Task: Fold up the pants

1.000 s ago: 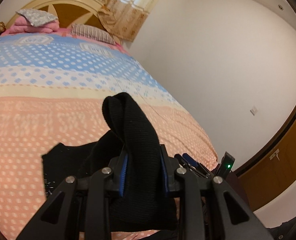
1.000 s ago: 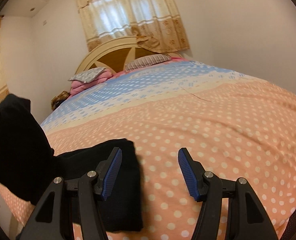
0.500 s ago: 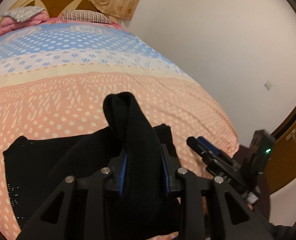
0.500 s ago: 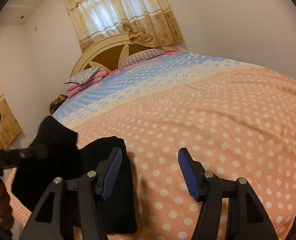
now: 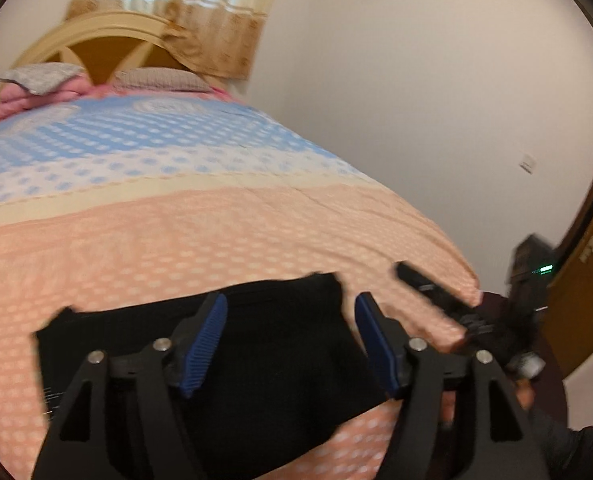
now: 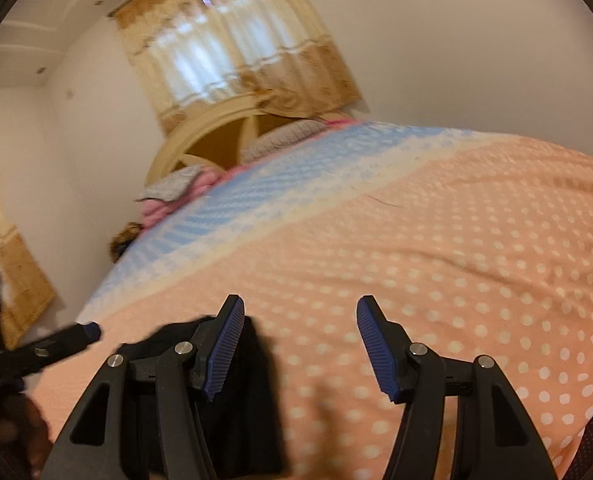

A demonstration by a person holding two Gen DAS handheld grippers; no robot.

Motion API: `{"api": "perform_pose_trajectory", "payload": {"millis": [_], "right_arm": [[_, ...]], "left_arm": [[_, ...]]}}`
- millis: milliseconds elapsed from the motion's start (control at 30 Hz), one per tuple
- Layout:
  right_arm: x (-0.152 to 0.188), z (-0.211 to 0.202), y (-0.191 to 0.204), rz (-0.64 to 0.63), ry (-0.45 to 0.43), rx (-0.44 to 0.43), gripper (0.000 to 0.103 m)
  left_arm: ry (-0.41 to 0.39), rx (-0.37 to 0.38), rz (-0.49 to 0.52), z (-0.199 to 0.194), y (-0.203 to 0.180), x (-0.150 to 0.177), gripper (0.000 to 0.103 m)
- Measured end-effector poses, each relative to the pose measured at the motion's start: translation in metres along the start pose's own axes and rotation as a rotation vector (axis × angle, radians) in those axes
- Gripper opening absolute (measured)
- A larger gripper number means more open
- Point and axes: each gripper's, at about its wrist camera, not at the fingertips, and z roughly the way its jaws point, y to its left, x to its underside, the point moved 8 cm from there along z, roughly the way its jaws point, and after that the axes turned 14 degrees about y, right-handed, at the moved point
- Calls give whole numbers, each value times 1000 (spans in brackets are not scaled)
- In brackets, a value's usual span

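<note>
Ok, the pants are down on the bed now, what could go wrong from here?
The left gripper is opening right over the black pants, so a finger could snag the cloth and undo the fold. The pants lie near the bed's front edge and might slide off.

Polka-dot bedspread (image 5: 224, 232) in peach and blue, pillows (image 5: 160, 79) against an arched headboard (image 5: 108, 42), beige curtain (image 6: 232, 60) behind.

One pants (image 5: 256, 352), two pillows (image 5: 160, 79)
</note>
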Motion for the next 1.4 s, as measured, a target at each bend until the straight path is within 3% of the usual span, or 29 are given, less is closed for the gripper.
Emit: {"api": "perform_pose_trajectory", "payload": {"millis": [133, 233, 300, 367, 433, 700, 900, 1000, 1067, 1167, 1267, 1333, 1400], "right_arm": [[20, 4, 43, -127, 121, -68, 60], [38, 20, 50, -157, 218, -40, 60], [44, 31, 46, -133, 270, -63, 58], [51, 43, 44, -113, 340, -101, 36], [57, 53, 43, -103, 385, -122, 23], [21, 25, 62, -208, 233, -85, 16], [46, 63, 16, -108, 397, -32, 15], [44, 58, 16, -113, 413, -33, 16], [36, 49, 11, -105, 390, 0, 35], [13, 27, 19, -168, 246, 116, 38], [-2, 11, 50, -237, 166, 30, 41], [-3, 18, 75, -276, 188, -108, 43], [-2, 31, 87, -301, 208, -159, 43]], "left_arm": [[-40, -112, -66, -19, 45, 20, 75], [-42, -231, -118, -20, 83, 36, 75], [-18, -223, -172, -15, 103, 46, 75], [-3, -234, -210, -10, 118, 57, 75], [15, -249, -229, -3, 127, 63, 75], [39, -267, -217, 12, 124, 70, 76], [50, -281, -206, 16, 123, 77, 76], [46, -290, -215, 13, 125, 75, 76], [38, -283, -220, 11, 126, 73, 76], [35, -275, -196, 13, 116, 67, 76], [35, -250, -166, 17, 101, 61, 76], [45, -240, -136, 22, 88, 60, 76], [58, -256, -102, 28, 80, 60, 76]]}}
